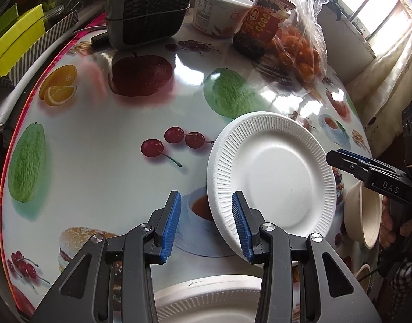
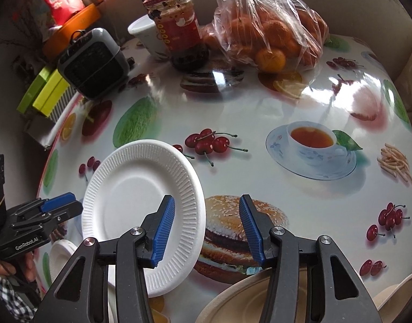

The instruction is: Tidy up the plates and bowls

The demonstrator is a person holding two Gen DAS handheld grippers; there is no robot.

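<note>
left wrist view: the left gripper (image 1: 206,223) points steeply down, jaws apart on nothing; the white foam plate (image 1: 273,180) lies on the fruit-print table (image 1: 103,140), its rim behind the right-hand pad. right gripper (image 2: 207,228) likewise tilted down, jaws apart, plate at its left pad, a beige bowl (image 2: 233,304) below
</note>
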